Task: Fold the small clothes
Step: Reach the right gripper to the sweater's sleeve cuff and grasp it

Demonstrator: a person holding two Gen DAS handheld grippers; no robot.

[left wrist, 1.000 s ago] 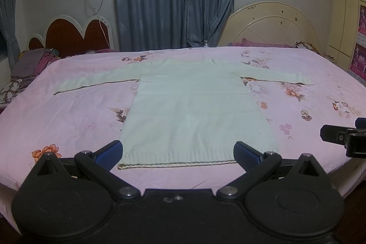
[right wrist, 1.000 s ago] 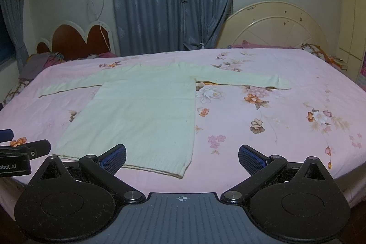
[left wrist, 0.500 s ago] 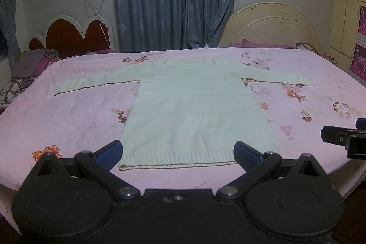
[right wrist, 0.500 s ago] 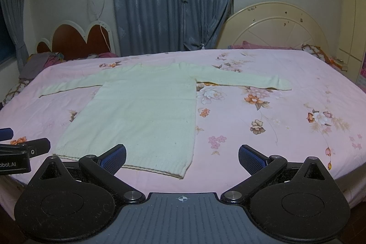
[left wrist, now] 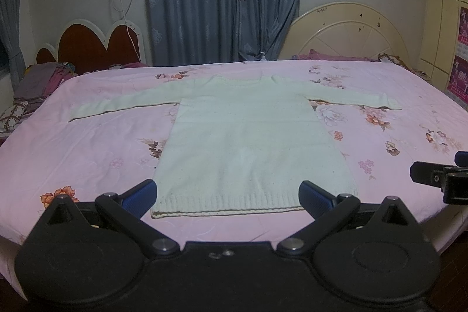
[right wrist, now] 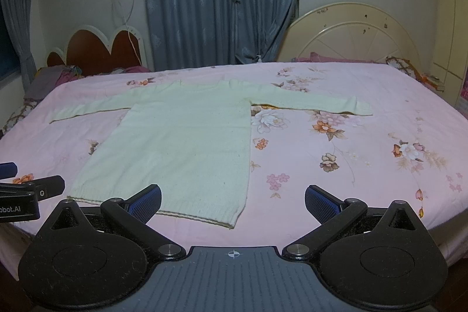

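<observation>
A pale knit sweater (left wrist: pixel 251 142) lies flat and face-up on a pink floral bedsheet (left wrist: pixel 87 154), hem toward the cameras, neckline toward the far side. Reading left to right: the left sleeve (left wrist: pixel 122 104) stretches straight out over the sheet; the body lies smooth in the middle; the right sleeve (left wrist: pixel 354 100) reaches out to the other side. No part is folded over another.

The left gripper (left wrist: pixel 228 195) hangs just short of the ribbed hem (left wrist: pixel 228 202), jaws spread wide and empty, the hem spanning nearly the whole gap between them. The right gripper (right wrist: pixel 232 199), seen from its own camera, is likewise wide and empty, centred off the sweater's right hem corner (right wrist: pixel 234 221).

Judged step: the start of the task, garment laid out and no fold begun. The next move probably calls for each gripper to travel outward to a sleeve or a hem corner, close on a single layer of knit, and carry it across the body without dragging the sheet beneath.
</observation>
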